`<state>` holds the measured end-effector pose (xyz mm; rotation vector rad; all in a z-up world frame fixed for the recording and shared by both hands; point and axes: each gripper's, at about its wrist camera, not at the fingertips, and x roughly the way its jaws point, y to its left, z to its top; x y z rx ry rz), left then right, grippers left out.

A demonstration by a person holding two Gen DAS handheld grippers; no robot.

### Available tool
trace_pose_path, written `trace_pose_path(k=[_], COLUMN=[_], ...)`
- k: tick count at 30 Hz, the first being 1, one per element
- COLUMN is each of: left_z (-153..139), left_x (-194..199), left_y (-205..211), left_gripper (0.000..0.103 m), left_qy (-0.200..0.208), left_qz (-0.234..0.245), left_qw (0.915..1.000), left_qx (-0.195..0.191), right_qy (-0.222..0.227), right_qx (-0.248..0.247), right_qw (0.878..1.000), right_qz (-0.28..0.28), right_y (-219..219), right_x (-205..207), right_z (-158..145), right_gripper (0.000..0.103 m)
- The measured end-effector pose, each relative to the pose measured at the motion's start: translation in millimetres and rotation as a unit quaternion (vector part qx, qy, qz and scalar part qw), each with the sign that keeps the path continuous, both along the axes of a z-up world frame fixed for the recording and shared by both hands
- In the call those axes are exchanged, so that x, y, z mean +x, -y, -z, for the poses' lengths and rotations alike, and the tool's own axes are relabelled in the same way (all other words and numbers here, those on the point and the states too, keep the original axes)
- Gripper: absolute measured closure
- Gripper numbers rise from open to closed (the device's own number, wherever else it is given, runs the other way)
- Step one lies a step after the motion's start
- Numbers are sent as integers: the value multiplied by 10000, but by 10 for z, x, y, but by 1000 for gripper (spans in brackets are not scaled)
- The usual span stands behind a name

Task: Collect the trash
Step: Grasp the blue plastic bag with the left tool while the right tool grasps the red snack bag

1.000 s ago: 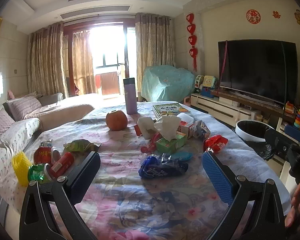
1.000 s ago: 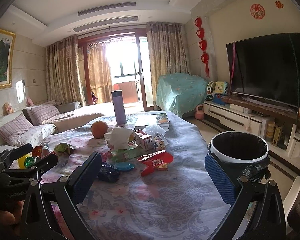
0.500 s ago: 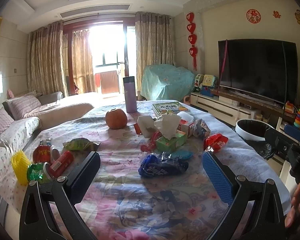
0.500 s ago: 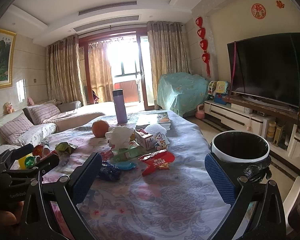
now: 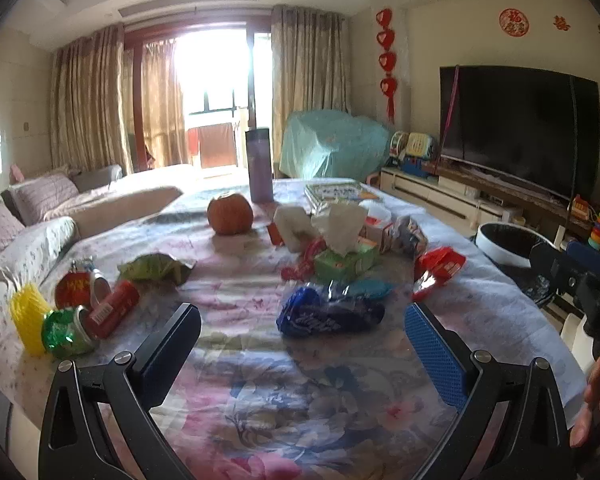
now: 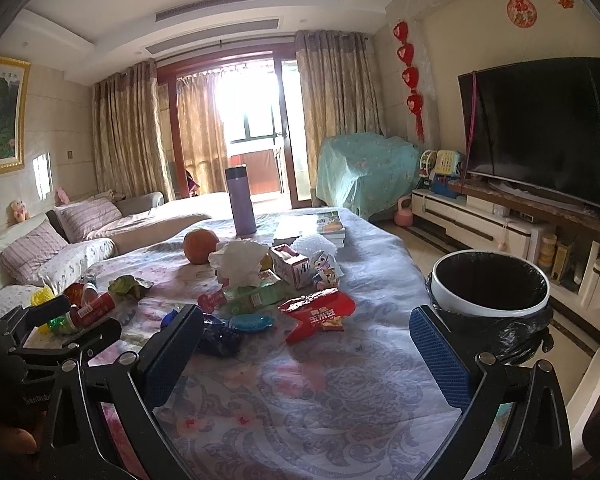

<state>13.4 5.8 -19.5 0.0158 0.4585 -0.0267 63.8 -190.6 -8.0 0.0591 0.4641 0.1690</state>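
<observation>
1. Home living room: a big TV is sitting on a low white cabinet.
2. A sofa with striped pillows is lining the left wall.
3. Curtains are framing a balcony door; red heart decorations are hanging beside them.
4. A cloth-covered bench is filling the middle.

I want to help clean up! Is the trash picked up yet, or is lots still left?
Nothing looks done: the trash bin shows only its black liner. Both the left gripper and right gripper are open and empty. The blue wrapper, red snack bag and cans remain on the table.
</observation>
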Motion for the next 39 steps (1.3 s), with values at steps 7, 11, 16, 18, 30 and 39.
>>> trace_pose_path(k=[7,11,16,18,30,39], left_z=[94,127,187,212,403,517], left_x=[336,542,788,870,1450,1594], left_y=[-80,-56,-34,-37,-93,45], left_gripper=[1,1,1,1,1,45], left_qy=[-446,-578,-758,-803,-1318,-1508], left_qz=[35,95,182,186,235,655], left_qw=[9989,9982,9969,9965,9905,9862], left_qx=[-131,-113,-144,-141,-305,-209], right_qy=[-253,-424,-676,-799,-1543,-1931], right_qx=[59,79,168,216,404,639], right_qw=[9997,9991,9976,9966,9871,9786], right_qz=[-12,-26,-34,-49,-145,-296], right_y=[31,51,92,109,76,128], right_x=[201,328,547,653,1187,1373], right_z=[135,216,304,342,659,797], right_gripper=[0,0,0,0,2,62])
